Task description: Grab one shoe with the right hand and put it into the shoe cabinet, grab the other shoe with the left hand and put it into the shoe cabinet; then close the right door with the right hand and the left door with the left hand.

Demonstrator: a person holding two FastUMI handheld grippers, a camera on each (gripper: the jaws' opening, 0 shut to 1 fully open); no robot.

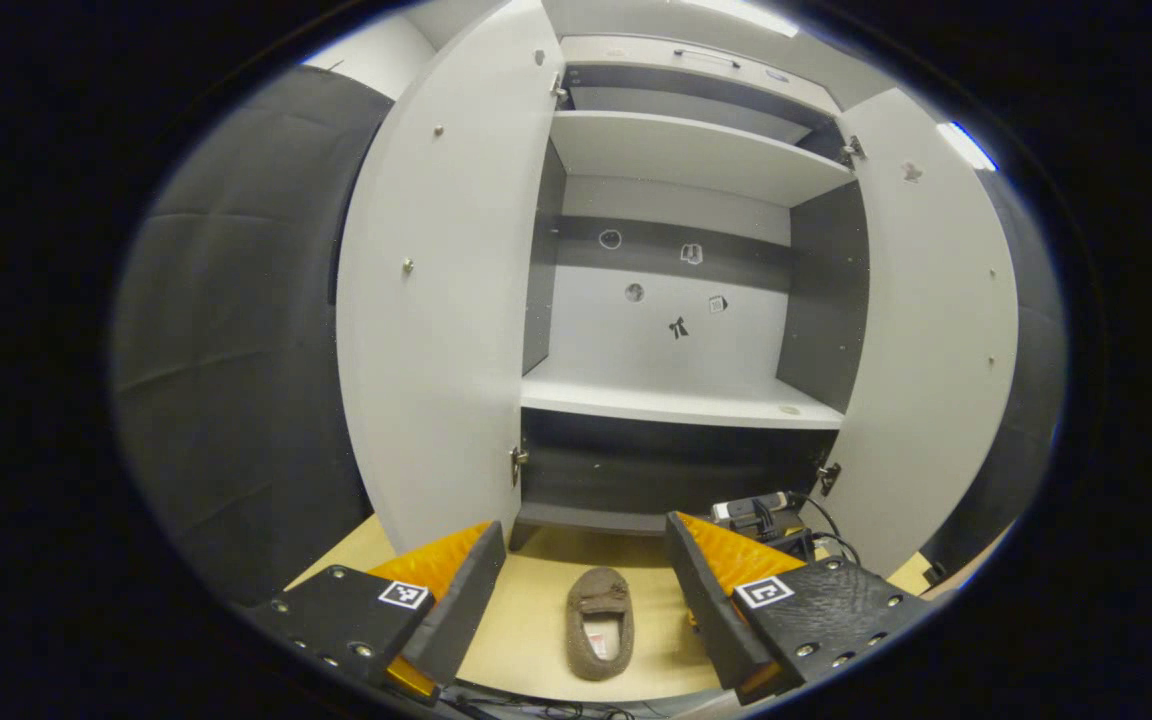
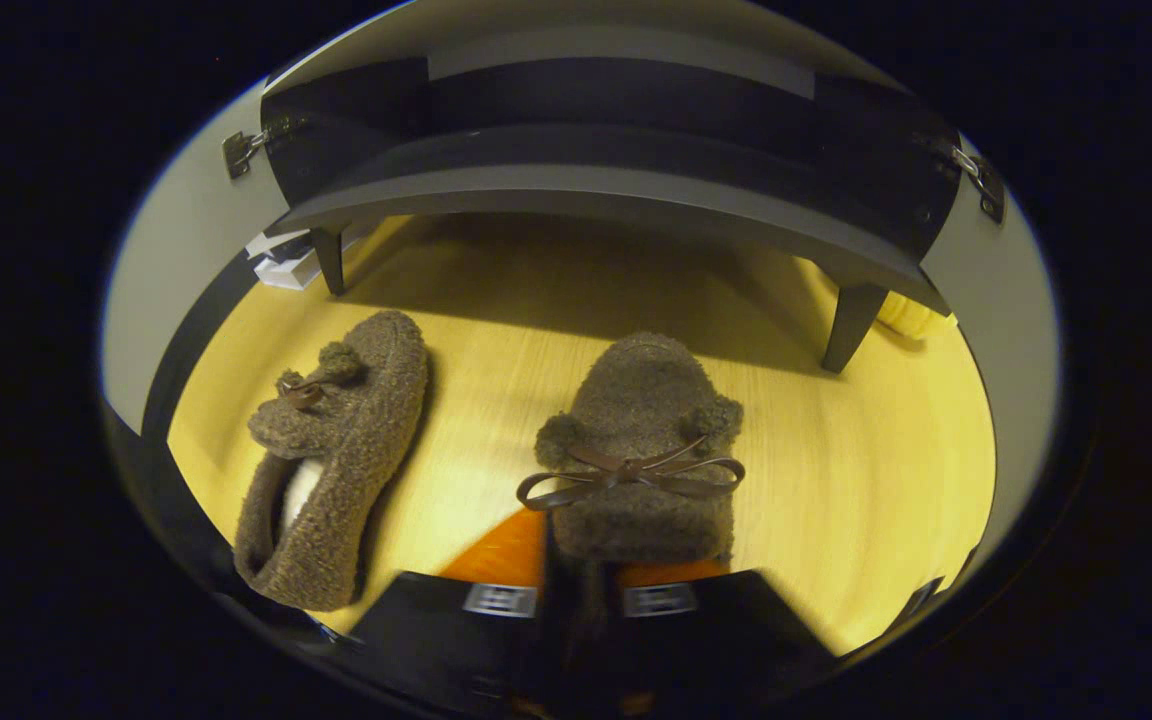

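Right claw is closed on the heel of a brown fuzzy slipper with a leather bow on the yellow wooden floor; its mate lies beside. Left claw gapes wide, holding nothing, facing the open grey shoe cabinet.

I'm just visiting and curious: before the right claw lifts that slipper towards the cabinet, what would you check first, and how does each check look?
1. Right claw closed on the slipper with the bow: ok, both fingers press its heel.
2. Both cabinet doors open: ok.
3. Middle shelf free for a shoe: ok.
4. Left claw open and ready: ok.
5. Second slipper out of the way: ok, it lies apart on the floor.
6. Grip firm enough to lift: cannot tell.
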